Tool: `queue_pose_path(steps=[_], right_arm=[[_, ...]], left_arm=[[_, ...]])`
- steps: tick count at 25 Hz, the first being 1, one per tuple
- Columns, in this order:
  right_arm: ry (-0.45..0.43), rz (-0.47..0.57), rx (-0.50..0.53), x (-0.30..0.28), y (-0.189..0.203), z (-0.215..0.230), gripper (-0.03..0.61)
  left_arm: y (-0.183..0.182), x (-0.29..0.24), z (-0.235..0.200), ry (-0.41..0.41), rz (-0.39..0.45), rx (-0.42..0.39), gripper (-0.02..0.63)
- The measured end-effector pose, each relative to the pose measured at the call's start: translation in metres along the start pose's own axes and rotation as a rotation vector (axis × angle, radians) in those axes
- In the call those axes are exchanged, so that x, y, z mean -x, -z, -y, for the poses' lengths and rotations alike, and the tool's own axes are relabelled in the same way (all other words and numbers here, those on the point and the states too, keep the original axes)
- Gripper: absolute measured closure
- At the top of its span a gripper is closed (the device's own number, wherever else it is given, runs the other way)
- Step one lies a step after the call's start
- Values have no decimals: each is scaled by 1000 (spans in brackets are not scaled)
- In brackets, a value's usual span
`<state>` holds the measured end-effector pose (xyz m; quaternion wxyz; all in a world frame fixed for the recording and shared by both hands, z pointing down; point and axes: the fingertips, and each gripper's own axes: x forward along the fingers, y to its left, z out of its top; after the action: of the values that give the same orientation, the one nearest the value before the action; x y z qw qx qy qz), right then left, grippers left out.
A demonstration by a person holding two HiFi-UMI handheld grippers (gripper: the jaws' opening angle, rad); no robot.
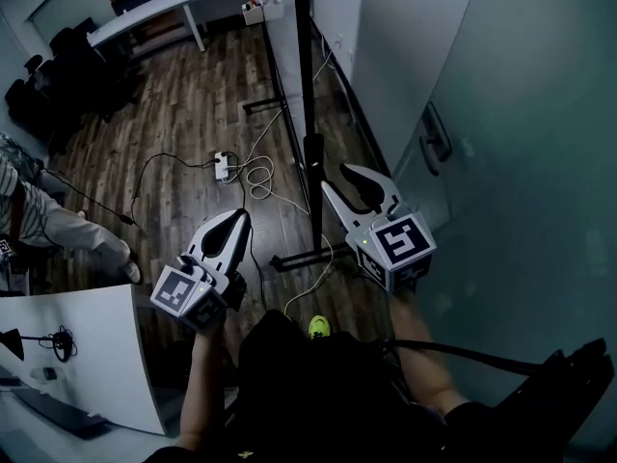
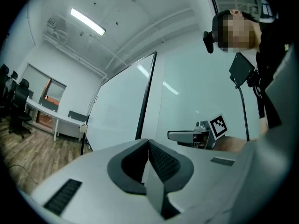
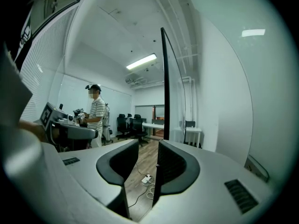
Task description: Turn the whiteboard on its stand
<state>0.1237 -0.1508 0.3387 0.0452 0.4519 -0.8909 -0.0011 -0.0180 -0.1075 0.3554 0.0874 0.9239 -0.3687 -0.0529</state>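
Whiteboard (image 1: pixel 307 85) seen edge-on: thin dark line from middle up to 12 o'clock. Right tongs (image 1: pixel 336 178) open, nothing gripped, just beside board edge, at its 3 o'clock. Left tongs (image 1: pixel 234 219) closed, empty, at 8 o'clock.

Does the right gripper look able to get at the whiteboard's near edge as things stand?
Likely yes. The right gripper is empty with its fingers apart, and the whiteboard's black edge stands just ahead with nothing between them.

Dim bluish cast, fisheye-warped, dark corners
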Motion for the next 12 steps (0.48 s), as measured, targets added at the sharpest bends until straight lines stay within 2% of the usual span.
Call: queue_pose_path(steps=[2,7,12], right_arm=[[-2,-1,1,3,2,-1,453],[-16,-16,7,4,8,-4,574],[-20,-48,12,7,14,-18,578]], left_arm=[[1,-4,4,15,-3,-1,620],[2,-12,9,48,3,8,620],[1,-6,14,74,15,16,620]])
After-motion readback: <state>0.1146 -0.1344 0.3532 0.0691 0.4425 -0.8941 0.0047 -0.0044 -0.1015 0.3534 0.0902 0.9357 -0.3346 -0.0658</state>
